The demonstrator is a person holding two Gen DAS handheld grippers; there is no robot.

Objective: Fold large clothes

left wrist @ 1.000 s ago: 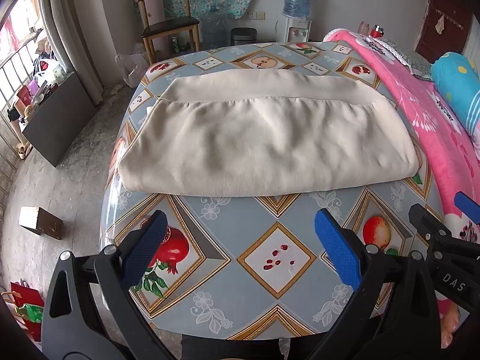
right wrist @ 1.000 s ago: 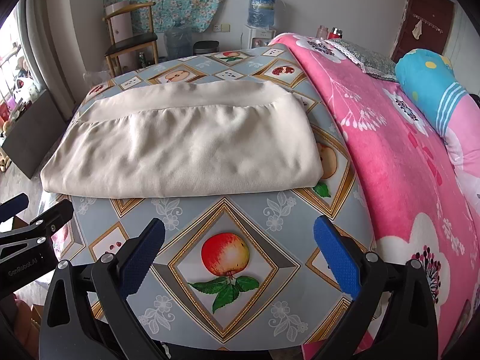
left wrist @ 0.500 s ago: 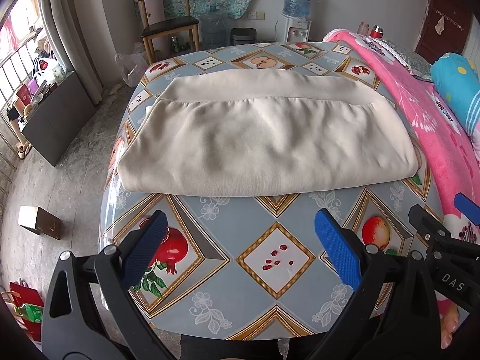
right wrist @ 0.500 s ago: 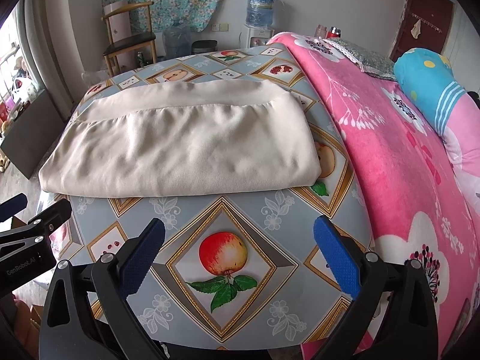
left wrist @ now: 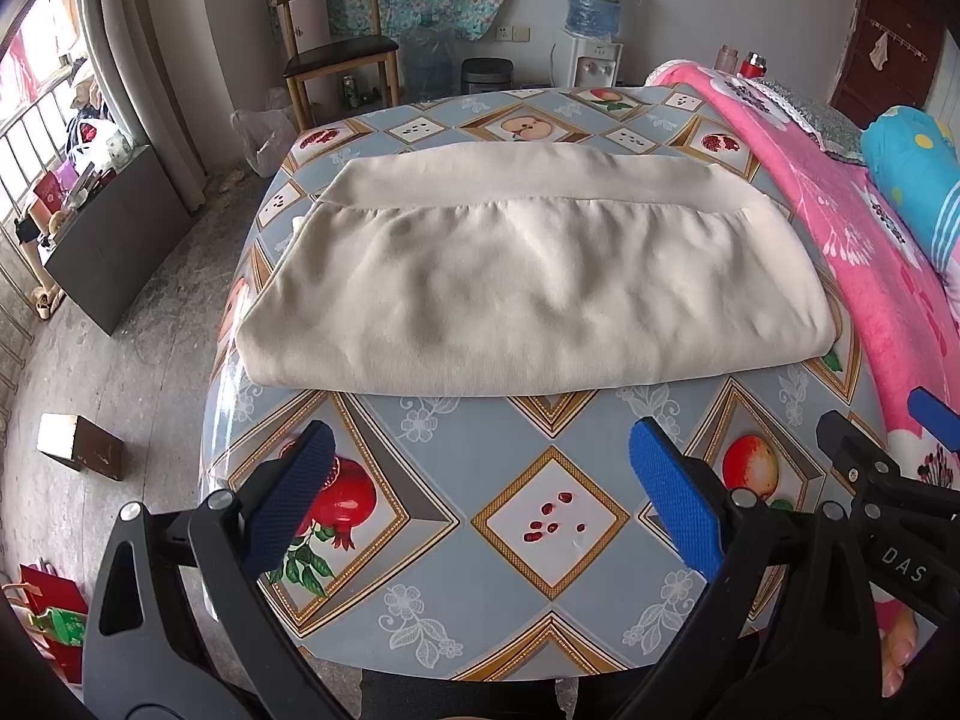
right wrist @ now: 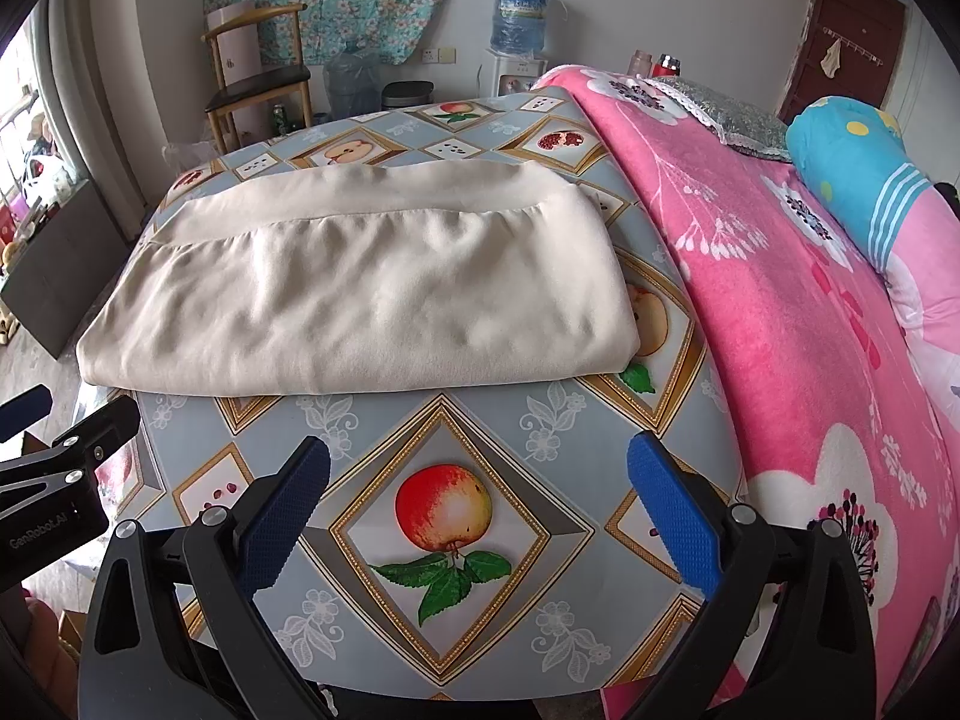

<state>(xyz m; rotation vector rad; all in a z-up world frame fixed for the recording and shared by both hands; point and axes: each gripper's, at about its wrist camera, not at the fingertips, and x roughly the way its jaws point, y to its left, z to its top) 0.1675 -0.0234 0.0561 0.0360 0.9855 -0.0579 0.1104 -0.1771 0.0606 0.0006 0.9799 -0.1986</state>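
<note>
Left hand-held gripper [right wrist: 36,480] reads "GenRobot.AI"; right hand-held gripper [left wrist: 900,516] reads "DAS".

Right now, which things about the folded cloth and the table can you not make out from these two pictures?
- Beige garment: its type and the layers beneath are hidden by its own top layer, both views.
- Table: the near edge is hidden behind the left tool and right tool; legs unseen.
- Cloth's left end: beyond the table's edge in the right wrist view.

Wooden chair [left wrist: 336,54], water dispenser [left wrist: 591,30], grey walls, daylit window.
</note>
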